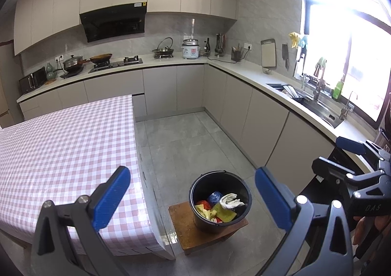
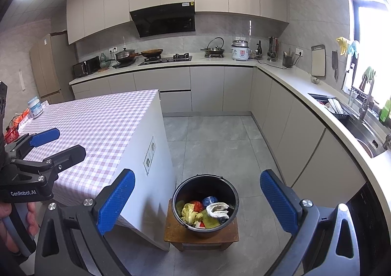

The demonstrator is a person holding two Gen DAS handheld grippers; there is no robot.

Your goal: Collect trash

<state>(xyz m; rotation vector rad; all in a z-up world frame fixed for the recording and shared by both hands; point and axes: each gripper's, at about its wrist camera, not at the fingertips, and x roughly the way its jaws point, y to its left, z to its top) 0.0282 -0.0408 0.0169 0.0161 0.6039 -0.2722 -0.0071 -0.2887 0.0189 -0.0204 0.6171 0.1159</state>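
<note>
A black bucket [image 1: 220, 199] stands on a low wooden stool [image 1: 195, 234] on the floor beside the table; it also shows in the right wrist view [image 2: 204, 205]. It holds trash: a crumpled white tissue [image 1: 229, 200], a blue wrapper [image 1: 214, 196], yellow peels [image 2: 190, 212] and red scraps. My left gripper [image 1: 193, 202] is open and empty, held above and in front of the bucket. My right gripper [image 2: 198, 202] is open and empty, also above the bucket. Each gripper shows at the edge of the other's view.
A table with a pink checked cloth [image 1: 61, 153] stands left of the bucket; a white jar [image 2: 35, 107] and red items [image 2: 12, 133] sit at its far left. Kitchen counters [image 1: 244, 70] run along the back and right, with a sink [image 1: 315, 105]. Grey tiled floor [image 1: 190, 136] lies between.
</note>
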